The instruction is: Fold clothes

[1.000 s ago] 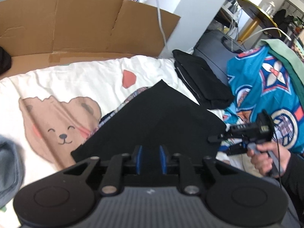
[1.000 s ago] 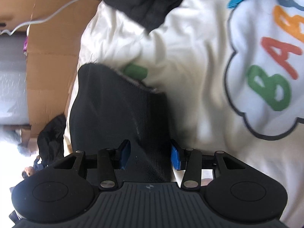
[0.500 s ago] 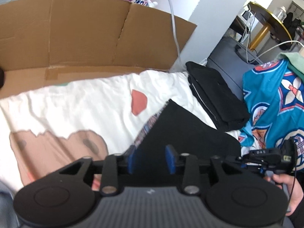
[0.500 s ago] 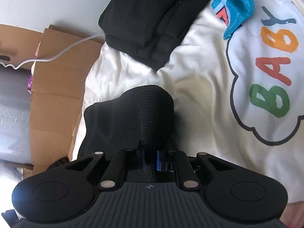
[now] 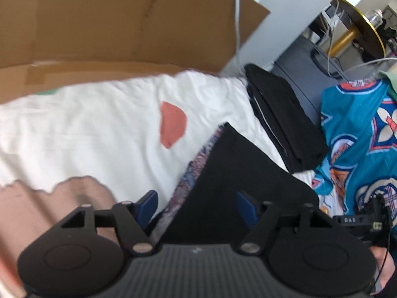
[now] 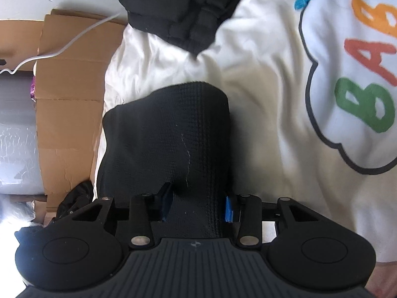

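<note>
Both the left gripper and right gripper stand spread wide, gripping nothing, over the folded black garment on the white blanket.

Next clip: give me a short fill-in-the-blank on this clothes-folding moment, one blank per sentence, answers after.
1. The garment between the right hand-held gripper's fingers is ___ in colour.
2. The sheet's coloured letters spell ___.
3. Behind the bed stands a sheet of brown ___.
4. The left hand-held gripper's jaws are ___.

Answers: black; BABY; cardboard; open
</note>
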A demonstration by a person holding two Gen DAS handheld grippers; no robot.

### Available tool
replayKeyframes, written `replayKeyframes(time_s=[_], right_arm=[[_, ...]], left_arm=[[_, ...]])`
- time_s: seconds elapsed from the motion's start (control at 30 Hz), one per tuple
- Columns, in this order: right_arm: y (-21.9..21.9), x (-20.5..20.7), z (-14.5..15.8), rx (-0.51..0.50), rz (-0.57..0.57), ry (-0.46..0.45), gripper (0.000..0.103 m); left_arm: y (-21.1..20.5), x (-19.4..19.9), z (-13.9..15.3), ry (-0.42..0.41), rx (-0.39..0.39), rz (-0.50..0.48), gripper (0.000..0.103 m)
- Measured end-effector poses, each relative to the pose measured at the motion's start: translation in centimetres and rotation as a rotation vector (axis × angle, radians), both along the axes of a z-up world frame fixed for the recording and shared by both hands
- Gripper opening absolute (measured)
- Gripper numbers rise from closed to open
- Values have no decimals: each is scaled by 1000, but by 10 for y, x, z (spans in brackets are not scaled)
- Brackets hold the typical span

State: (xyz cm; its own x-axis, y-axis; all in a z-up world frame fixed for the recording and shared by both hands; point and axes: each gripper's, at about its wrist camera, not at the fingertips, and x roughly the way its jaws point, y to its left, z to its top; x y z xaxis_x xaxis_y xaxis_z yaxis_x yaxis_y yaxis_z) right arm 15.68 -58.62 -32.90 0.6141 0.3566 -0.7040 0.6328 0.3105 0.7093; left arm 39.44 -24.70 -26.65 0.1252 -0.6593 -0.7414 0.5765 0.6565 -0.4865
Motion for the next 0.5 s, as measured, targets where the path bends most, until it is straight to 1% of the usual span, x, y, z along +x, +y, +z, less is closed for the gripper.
replayKeyframes(time_s=[0.1,0.17,0.2,0.3,0.33,0.4,0.47,0.5], right_arm=[[1,1,-3,10,-1,1,44],[1,2,-6,23,-4,-4,45],[1,3,-7,32,-5,-6,48],[1,3,-9,46,-3,-13,48],[1,3,-9,44,0,-15,48],[4,7,-7,29,10,-16,49],[6,10,-5,8,29,-19,49],[7,10,-4,5,35,-20,49]], left_arm=[[-11,6,-12,43,-7,-36,85],[-18,10,-22,82,0,-63,86],[-21,12,-28,106,2,-78,86],[-28,15,-40,141,9,-102,92],[-29,16,-43,151,0,-107,96],[-29,17,-48,166,-44,-108,101],[-31,16,-49,167,-60,-109,100],[-32,15,-48,152,-50,-115,90]])
